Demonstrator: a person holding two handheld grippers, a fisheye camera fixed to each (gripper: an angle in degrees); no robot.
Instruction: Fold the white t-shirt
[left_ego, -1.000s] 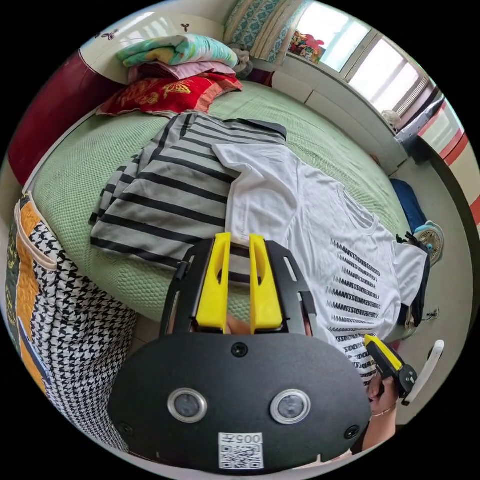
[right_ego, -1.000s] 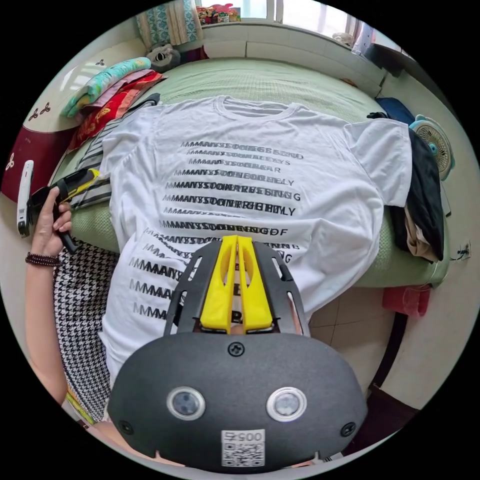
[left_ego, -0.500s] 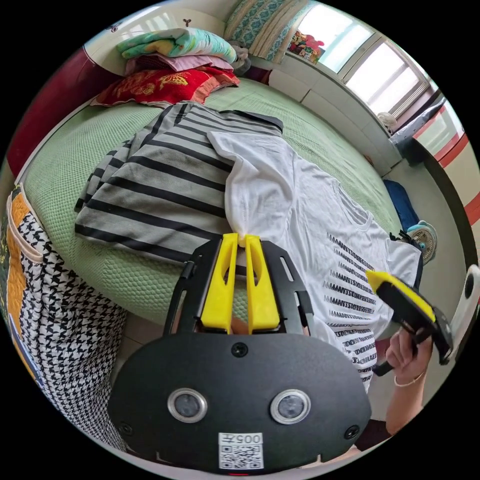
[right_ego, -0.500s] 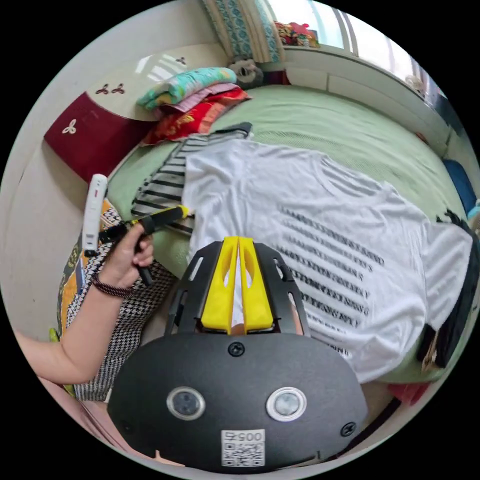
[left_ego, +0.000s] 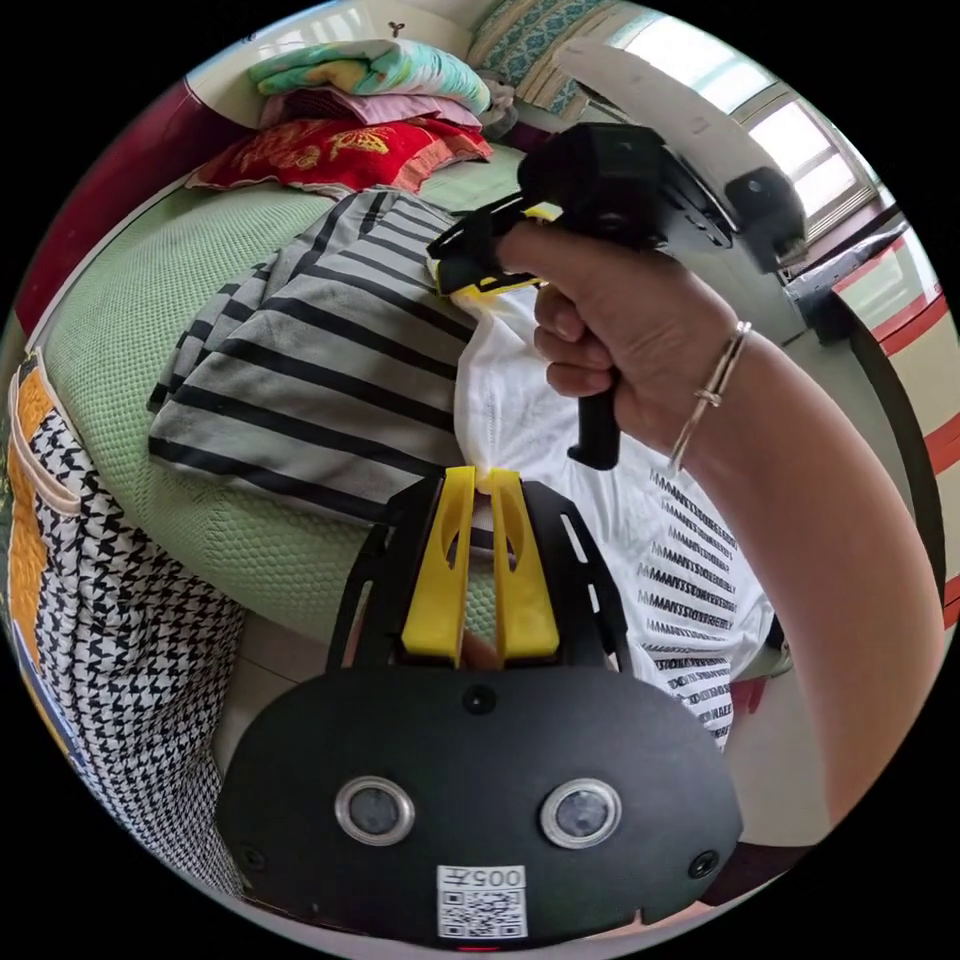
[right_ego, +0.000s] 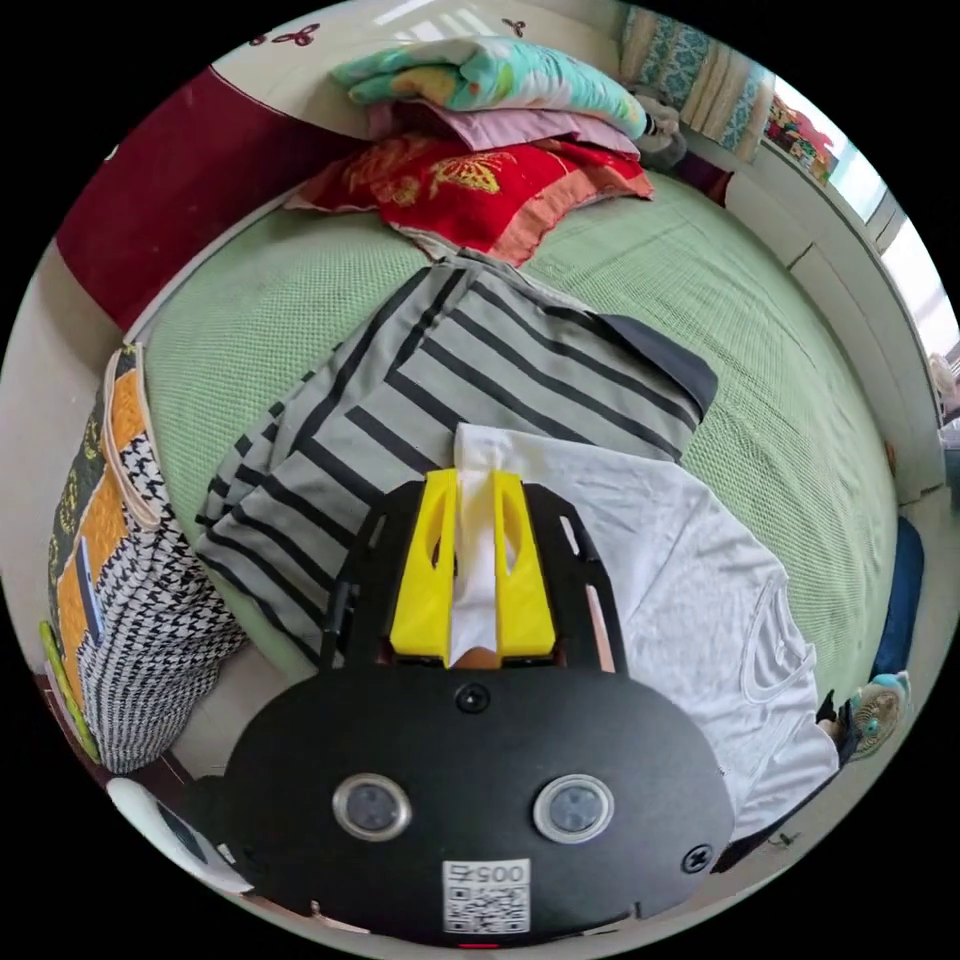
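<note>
T-shirt (right_ego: 690, 600) overlapping striped shirt (right_ego: 420, 400) on bed (right_ego: 250, 300)

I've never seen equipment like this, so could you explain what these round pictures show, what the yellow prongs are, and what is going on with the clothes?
No robot here: a person holds a hand tool in each hand, each with two yellow jaws and a fisheye camera, hence the round pictures. The left gripper view looks along the left tool, whose jaws pinch the side edge of the white t-shirt. There, the person's hand carries the right tool to the shirt's sleeve. The right gripper view looks along that tool, with white sleeve cloth between its jaws. The shirt lies on a green bed, partly over a grey striped shirt. Folded blankets are stacked further back.
</note>
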